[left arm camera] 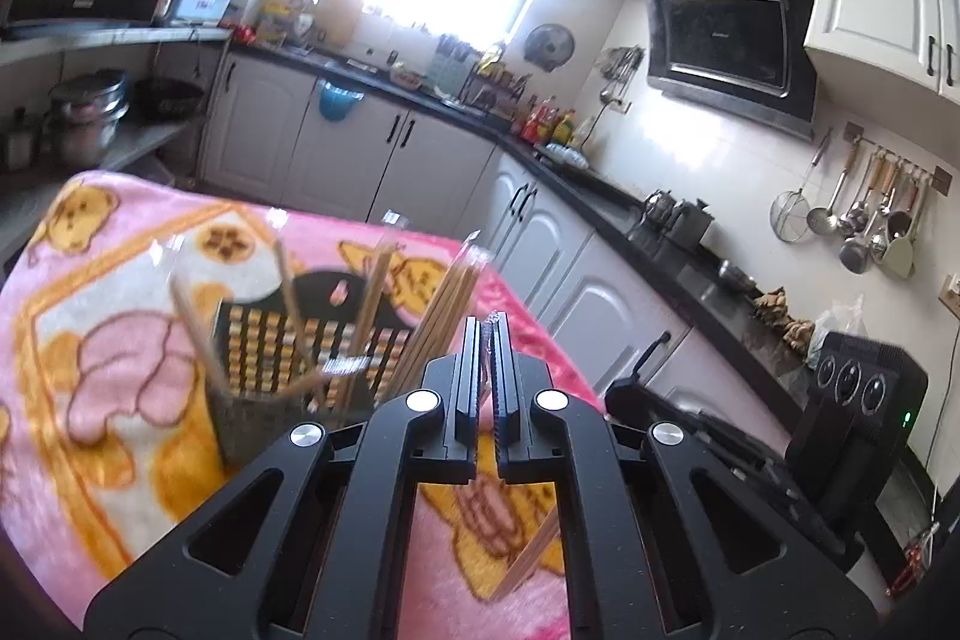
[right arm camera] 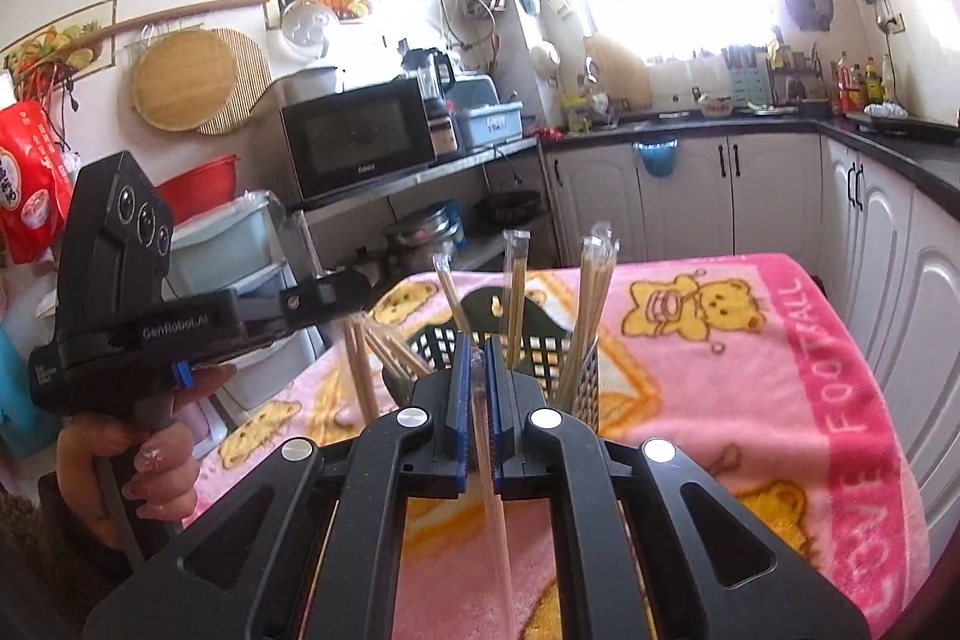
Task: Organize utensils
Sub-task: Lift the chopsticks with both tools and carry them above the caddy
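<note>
While blur smears the holder (left arm camera: pixel 282 388), chopsticks stand inside.
Right gripper (right arm camera: pixel 478 358) clamps a wrapped chopstick (right arm camera: pixel 489 466); left gripper (left arm camera: pixel 487 334) pinches something unclear.

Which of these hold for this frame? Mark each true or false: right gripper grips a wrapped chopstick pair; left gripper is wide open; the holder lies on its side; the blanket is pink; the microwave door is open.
1. The right gripper grips a wrapped chopstick pair. True.
2. The left gripper is wide open. False: its jaws are nearly closed.
3. The mesh holder lies on its side. False: it stands upright.
4. The blanket is pink. True.
5. The microwave door is open. False: it is closed.
</note>
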